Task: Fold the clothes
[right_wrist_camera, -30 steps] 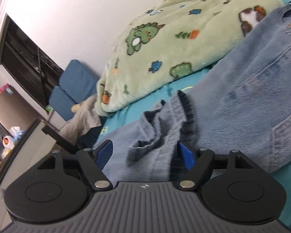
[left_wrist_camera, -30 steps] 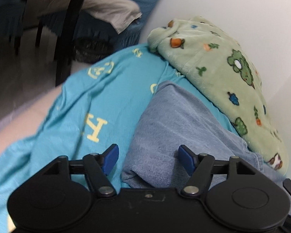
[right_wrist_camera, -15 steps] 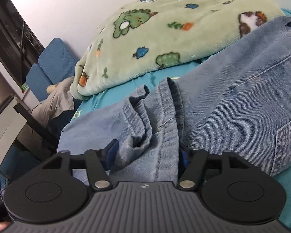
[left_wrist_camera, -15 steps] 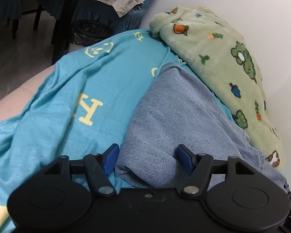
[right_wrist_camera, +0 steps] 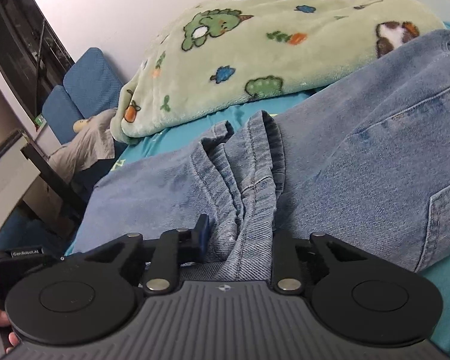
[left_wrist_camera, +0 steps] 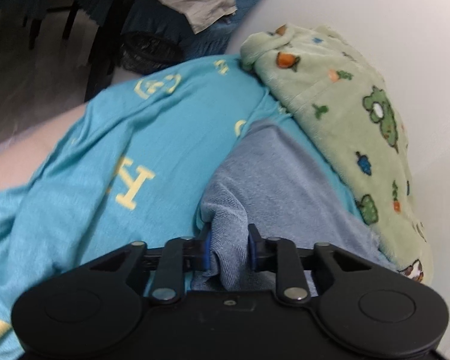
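A pair of light blue jeans (right_wrist_camera: 360,162) lies on a turquoise sheet (left_wrist_camera: 111,156) with yellow letters. In the left wrist view my left gripper (left_wrist_camera: 228,250) is shut on a bunched edge of the jeans' folded leg (left_wrist_camera: 273,174). In the right wrist view my right gripper (right_wrist_camera: 240,240) is shut on the crumpled hem end of the jeans (right_wrist_camera: 249,162); its right finger is hidden behind the denim.
A green fleece blanket (left_wrist_camera: 345,114) with cartoon prints lies along the white wall, also in the right wrist view (right_wrist_camera: 270,51). Beyond the bed edge stand a dark chair leg (left_wrist_camera: 111,30), blue seating with grey cloth (right_wrist_camera: 87,141), and a dark cabinet (right_wrist_camera: 18,60).
Both grippers went from open around the denim to shut on it. The left pinched the leg's edge into a bunch; the right closed on the hem folds.
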Available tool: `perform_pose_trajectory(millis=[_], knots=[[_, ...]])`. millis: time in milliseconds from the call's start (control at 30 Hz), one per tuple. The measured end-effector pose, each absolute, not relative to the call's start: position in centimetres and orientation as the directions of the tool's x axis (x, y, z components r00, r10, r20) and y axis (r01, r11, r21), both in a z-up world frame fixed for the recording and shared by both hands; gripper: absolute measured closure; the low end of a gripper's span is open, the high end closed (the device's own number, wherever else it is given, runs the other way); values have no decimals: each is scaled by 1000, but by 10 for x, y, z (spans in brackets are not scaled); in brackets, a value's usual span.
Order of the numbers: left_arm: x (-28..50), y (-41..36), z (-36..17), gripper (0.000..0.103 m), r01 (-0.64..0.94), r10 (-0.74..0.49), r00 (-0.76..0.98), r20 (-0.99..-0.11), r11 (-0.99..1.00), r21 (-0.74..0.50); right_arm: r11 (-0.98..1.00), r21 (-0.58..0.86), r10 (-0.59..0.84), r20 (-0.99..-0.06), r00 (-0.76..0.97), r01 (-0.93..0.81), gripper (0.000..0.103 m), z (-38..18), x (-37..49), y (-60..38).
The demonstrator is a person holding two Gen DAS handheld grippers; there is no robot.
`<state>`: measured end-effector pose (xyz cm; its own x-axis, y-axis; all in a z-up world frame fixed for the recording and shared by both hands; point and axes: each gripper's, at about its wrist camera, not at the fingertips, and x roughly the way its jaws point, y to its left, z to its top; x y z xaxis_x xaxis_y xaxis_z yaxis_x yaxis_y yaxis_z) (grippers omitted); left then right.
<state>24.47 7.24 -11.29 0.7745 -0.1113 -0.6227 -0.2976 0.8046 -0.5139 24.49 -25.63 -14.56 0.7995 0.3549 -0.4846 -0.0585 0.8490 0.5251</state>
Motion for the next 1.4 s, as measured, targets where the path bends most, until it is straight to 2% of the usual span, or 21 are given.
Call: perform_pose_trajectory(millis=[100, 233, 333, 467, 600, 733, 833, 967, 1067, 1267, 1400], knots=[[246, 75, -97, 85, -269, -120, 789, -603, 814, -515, 866, 488, 366, -474, 801, -107, 82, -139, 243, -248], [249, 79, -83, 85, -227, -131, 797, -590, 840, -493, 829, 537, 424, -423, 801, -155, 85, -130, 240, -243], [253, 76, -92, 84, -214, -117, 778, -618, 874, -436, 870, 468, 393, -467, 792, -156, 86, -132, 242, -233], [254, 75, -111, 83, -203, -96, 765, -637, 903, -379, 879, 458, 388, -531, 753, -130, 88, -151, 248, -234], [253, 72, -111, 82, -188, -87, 768, -635, 916, -353, 903, 405, 364, -538, 760, -144, 88, -149, 246, -227], [249, 69, -105, 76, -186, -58, 758, -650, 935, -301, 901, 408, 366, -530, 765, -148, 87, -149, 245, -229], [243, 68, -96, 75, -200, -34, 748, -662, 941, -273, 899, 411, 368, -527, 766, -149, 87, -150, 245, -229], [233, 61, -76, 75, -204, 20, 759, -651, 957, -208, 899, 410, 370, -525, 767, -153, 87, -151, 245, -230], [229, 48, -68, 73, -146, 4, 779, -627, 974, -175, 902, 403, 366, -526, 768, -154, 87, -150, 245, -229], [238, 21, -83, 73, -54, -49, 780, -624, 988, -145, 908, 389, 357, -528, 770, -155, 86, -146, 243, -229], [248, 12, -105, 73, -27, -42, 768, -639, 995, -97, 907, 392, 359, -524, 772, -155, 83, -141, 241, -232]])
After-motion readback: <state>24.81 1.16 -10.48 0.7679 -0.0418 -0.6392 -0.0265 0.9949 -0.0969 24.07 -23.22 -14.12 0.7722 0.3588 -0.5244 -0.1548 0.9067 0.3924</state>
